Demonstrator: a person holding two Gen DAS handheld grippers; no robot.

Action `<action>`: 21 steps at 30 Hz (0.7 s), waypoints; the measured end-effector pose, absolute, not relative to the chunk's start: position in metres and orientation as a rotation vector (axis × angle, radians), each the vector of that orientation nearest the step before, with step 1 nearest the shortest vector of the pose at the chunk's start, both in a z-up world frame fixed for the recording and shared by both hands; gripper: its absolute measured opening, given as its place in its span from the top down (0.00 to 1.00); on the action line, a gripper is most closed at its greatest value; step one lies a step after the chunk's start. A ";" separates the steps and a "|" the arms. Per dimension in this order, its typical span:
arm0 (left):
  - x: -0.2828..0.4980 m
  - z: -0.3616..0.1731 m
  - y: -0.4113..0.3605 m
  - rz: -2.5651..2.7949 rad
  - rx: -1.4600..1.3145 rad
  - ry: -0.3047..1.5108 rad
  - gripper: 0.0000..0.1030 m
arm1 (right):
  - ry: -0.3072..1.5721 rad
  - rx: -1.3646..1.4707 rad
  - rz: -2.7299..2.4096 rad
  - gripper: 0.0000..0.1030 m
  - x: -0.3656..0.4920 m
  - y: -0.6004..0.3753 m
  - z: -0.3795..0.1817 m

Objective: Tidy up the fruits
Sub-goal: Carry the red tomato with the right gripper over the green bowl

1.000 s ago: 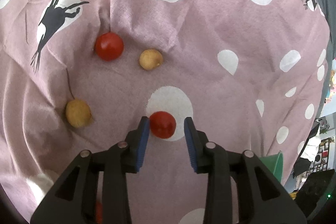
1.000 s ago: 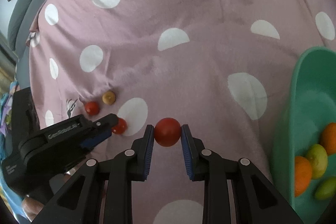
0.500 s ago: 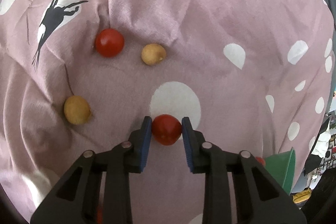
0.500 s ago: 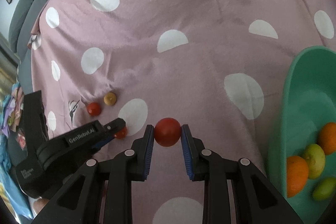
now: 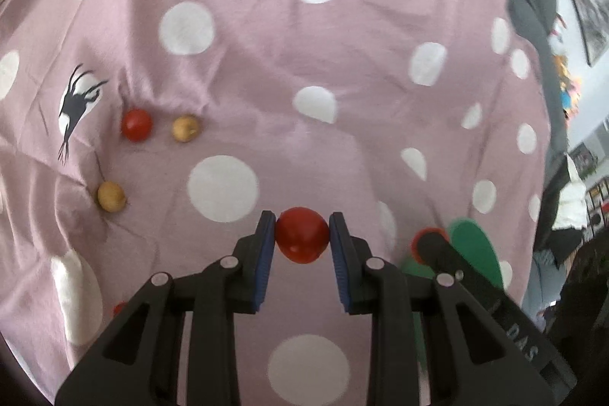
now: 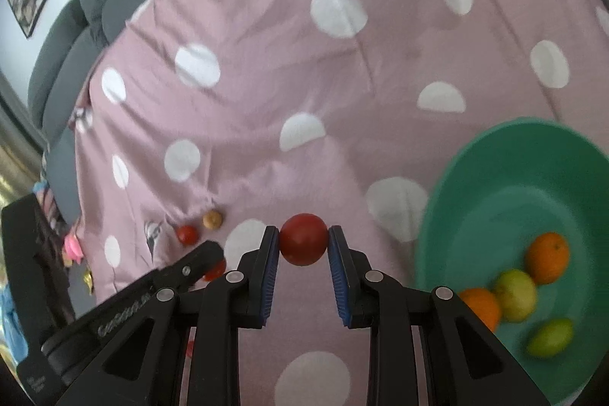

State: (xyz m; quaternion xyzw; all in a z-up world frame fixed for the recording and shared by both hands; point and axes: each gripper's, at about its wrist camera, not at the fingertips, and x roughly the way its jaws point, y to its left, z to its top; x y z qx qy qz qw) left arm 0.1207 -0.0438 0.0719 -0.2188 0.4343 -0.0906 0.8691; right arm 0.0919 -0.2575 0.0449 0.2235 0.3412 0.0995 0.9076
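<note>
While each gripper's fingers clamp one red tomato, left (image 5: 302,239) and right (image 6: 303,244), both now lifted off the pink dotted sheet (image 5: 266,63), one red (image 5: 136,124) and two tan fruits (image 5: 185,128) lie loose there. Four citrus sit in the green bowl (image 6: 495,177); a grey sofa (image 6: 76,25) stands behind.

My grippers (image 5: 302,240) (image 6: 303,246): matt black plastic, ribbed blue pads (image 5: 265,253). Tomato (image 5: 302,234) in mine: smooth, glossy skin. Cloth (image 5: 342,147): soft, matt, creased. Bowl (image 6: 506,185): smooth green plastic.
</note>
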 end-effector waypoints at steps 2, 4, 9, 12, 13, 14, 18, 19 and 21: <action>0.115 0.080 -0.053 -0.221 -0.439 0.886 0.72 | 0.680 0.479 0.193 0.73 0.086 -0.266 0.049; 0.111 0.085 -0.061 -0.250 -0.422 0.872 0.72 | 0.656 0.484 0.173 0.73 0.080 -0.274 0.053; 0.105 0.093 -0.085 -0.325 -0.378 0.869 0.72 | 0.617 0.511 0.131 0.73 0.066 -0.293 0.056; 0.102 0.094 -0.100 -0.355 -0.340 0.870 0.72 | 0.612 0.521 0.100 0.72 0.060 -0.304 0.052; 0.101 0.094 -0.107 -0.371 -0.330 0.873 0.72 | 0.612 0.524 0.088 0.72 0.058 -0.308 0.052; 0.098 0.094 -0.109 -0.382 -0.324 0.875 0.72 | 0.612 0.528 0.074 0.72 0.056 -0.311 0.051; 0.095 0.093 -0.129 -0.436 -0.294 0.880 0.72 | 0.611 0.559 0.025 0.72 0.051 -0.328 0.046; 0.094 0.093 -0.134 -0.448 -0.288 0.879 0.72 | 0.610 0.568 0.010 0.72 0.050 -0.333 0.045; 0.093 0.093 -0.142 -0.469 -0.284 0.879 0.72 | 0.609 0.580 -0.013 0.72 0.047 -0.341 0.044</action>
